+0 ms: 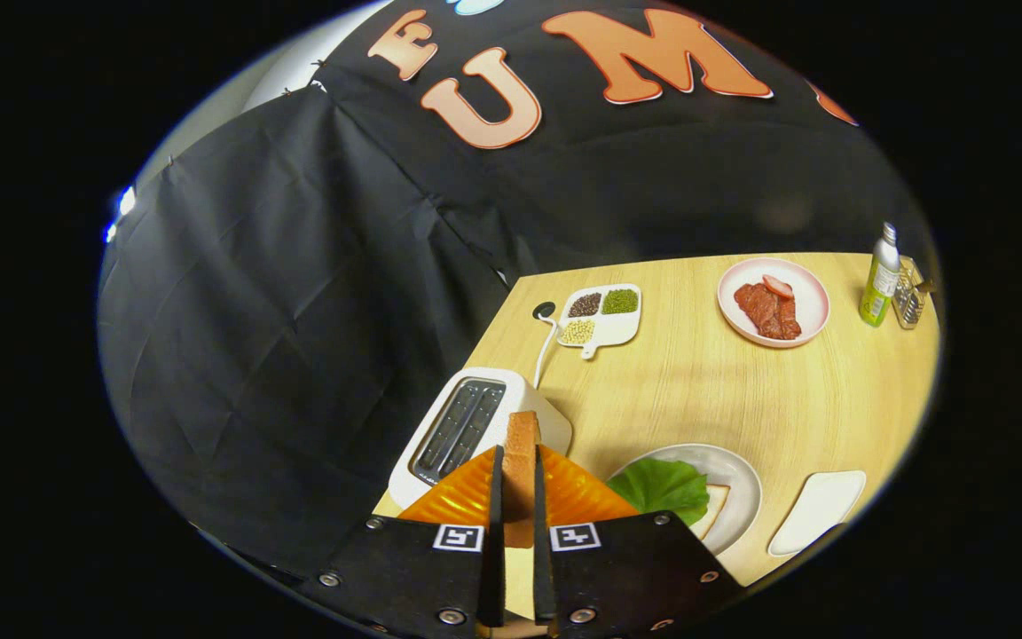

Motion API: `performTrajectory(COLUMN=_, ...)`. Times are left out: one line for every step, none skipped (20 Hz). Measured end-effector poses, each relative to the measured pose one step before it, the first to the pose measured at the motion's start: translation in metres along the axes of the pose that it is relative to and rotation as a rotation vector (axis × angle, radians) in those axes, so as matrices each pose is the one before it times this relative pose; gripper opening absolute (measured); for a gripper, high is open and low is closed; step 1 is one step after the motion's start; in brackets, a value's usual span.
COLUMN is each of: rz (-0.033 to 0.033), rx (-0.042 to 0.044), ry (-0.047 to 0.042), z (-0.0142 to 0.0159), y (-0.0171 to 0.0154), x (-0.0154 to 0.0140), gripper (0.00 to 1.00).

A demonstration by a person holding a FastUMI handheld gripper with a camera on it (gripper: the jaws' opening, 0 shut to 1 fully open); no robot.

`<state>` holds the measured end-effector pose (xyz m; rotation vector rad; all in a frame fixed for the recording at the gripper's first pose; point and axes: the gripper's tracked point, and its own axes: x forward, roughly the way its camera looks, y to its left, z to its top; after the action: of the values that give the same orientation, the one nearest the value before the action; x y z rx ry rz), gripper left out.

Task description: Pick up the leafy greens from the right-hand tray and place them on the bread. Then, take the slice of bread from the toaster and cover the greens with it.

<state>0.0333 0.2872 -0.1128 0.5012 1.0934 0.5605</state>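
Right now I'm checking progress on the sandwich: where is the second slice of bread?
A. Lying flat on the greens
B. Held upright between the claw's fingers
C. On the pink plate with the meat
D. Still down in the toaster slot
B: the bread slice stands on edge, pinched in the claw, above the toaster; the leafy greens lie uncovered.

Claw-mounted fisheye, high above the table's (pixel 742 390) near corner, looking forward and down, toaster (pixel 467 426) close below
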Motion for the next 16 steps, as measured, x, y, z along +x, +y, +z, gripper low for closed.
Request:
performTrajectory(rz=-0.0013, rx=0.00899, ry=0.00821, z=-0.00774, y=-0.00803, x=0.00084, gripper=0.13)
performTrajectory(rz=-0.00326, rx=0.01055, ry=0.01523, z=-0.00793, y=-0.00884, x=0.00148, gripper=0.13)
performTrajectory(rz=0.00028, rx=0.00851, ry=0.01268, z=-0.00724, y=-0.00756, x=0.00159, gripper=0.13)
performTrajectory(rz=-0.00113, rx=0.00548, ry=0.00799, z=-0.00553, y=-0.00743, x=0.00243, gripper=0.13)
performTrajectory(rz=0.0001, rx=-0.00089, ry=0.00733, z=-0.00551, y=-0.00622, x=0.00234, gripper=0.13)
performTrajectory(rz=-0.00207, rx=0.00108, ry=0.00155, z=-0.00509, y=-0.00625, x=0.00208, gripper=0.13)
performTrajectory(rz=-0.00339, rx=-0.00233, ry=0.00264, z=-0.00428, y=-0.00689, x=0.00234, gripper=0.13)
performTrajectory(rz=-0.00354, rx=-0.00424, ry=0.0023, z=-0.00504, y=-0.00511, x=0.00201, gripper=0.13)
performTrajectory(rz=-0.00955, rx=-0.00447, ry=0.00039, z=-0.00357, y=-0.00752, x=0.00213, gripper=0.13)
performTrajectory(rz=-0.01299, rx=-0.00312, ry=-0.00049, z=-0.00376, y=-0.0082, x=0.00268, gripper=0.13)
performTrajectory(rz=-0.01238, rx=-0.00104, ry=0.00319, z=-0.00353, y=-0.00917, x=0.00275, gripper=0.13)
performTrajectory(rz=-0.01309, rx=0.0016, ry=0.00328, z=-0.00484, y=-0.00829, x=0.00148, gripper=0.13)
performTrajectory(rz=-0.01017, rx=0.00487, ry=0.00144, z=-0.00313, y=-0.00842, x=0.0022, gripper=0.13)
performTrajectory(rz=-0.01152, rx=0.00441, ry=0.00365, z=-0.00389, y=-0.00724, x=0.00248, gripper=0.13)
performTrajectory(rz=-0.02113, rx=-0.00353, ry=-0.00308, z=-0.00128, y=-0.00953, x=0.00169, gripper=0.13)
performTrajectory(rz=-0.03729, rx=-0.00967, ry=-0.00398, z=-0.00054, y=-0.01402, x=-0.00037, gripper=0.13)
